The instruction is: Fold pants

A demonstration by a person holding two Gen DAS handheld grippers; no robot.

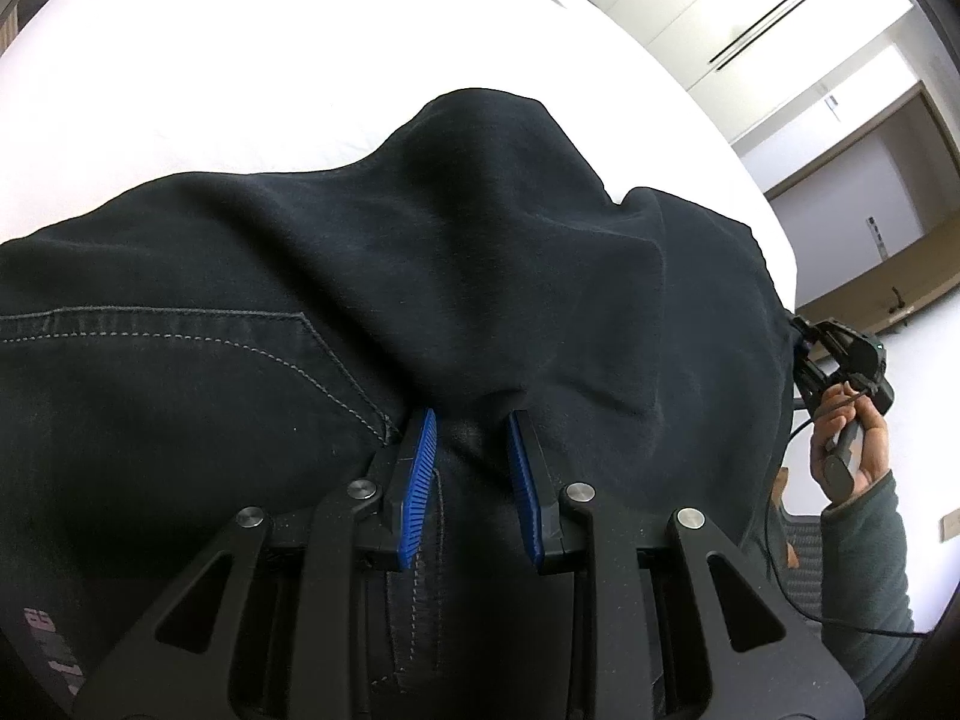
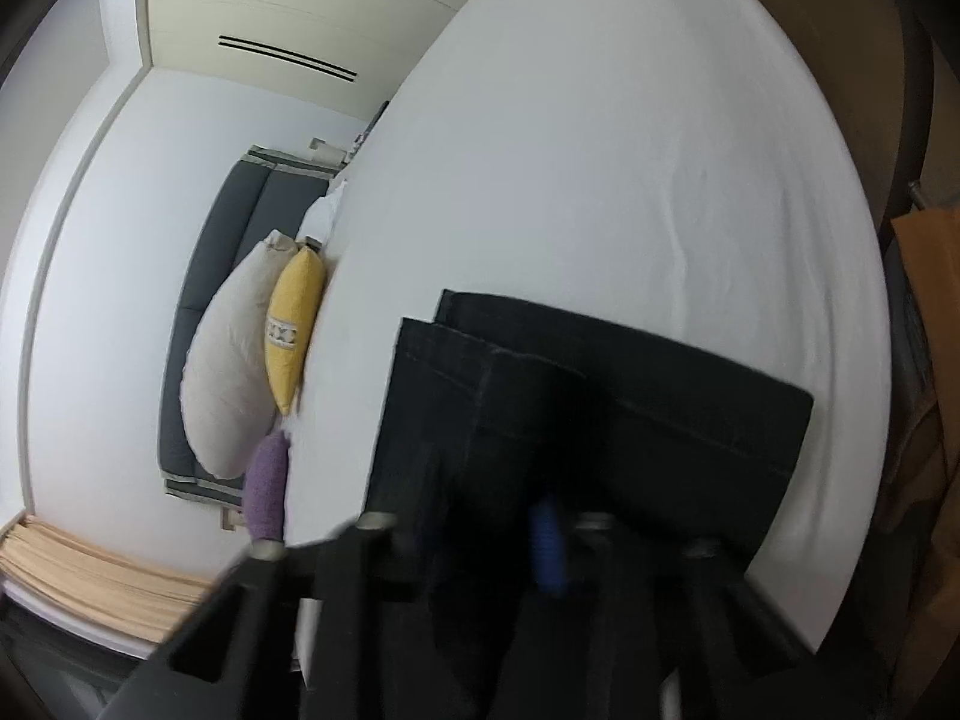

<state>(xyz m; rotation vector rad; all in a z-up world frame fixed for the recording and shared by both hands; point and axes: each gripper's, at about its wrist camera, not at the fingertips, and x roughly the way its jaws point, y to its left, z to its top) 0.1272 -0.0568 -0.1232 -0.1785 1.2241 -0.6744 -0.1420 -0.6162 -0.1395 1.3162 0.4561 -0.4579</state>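
Note:
Black pants (image 1: 420, 252) lie bunched on the white bed (image 1: 210, 60), with a stitched back pocket at the left. My left gripper (image 1: 474, 423) points down at them, and its blue pads (image 1: 420, 480) are shut on a thick seamed fold. At the right edge a hand (image 1: 852, 450) holds my right gripper (image 1: 801, 336) against the pants' far side. The right wrist view is blurred. There the hemmed leg ends (image 2: 600, 372) lie stacked on the sheet (image 2: 600, 150). Dark cloth drapes over my right gripper (image 2: 510, 510), which is shut on it, and only one blue pad (image 2: 546, 546) shows.
A beige pillow (image 2: 228, 372), a yellow pillow (image 2: 294, 324) and a purple cushion (image 2: 267, 492) lie against the grey headboard (image 2: 234, 228). The bed's edge runs close on the right (image 1: 774, 222). White wardrobe doors (image 1: 720, 18) stand beyond it.

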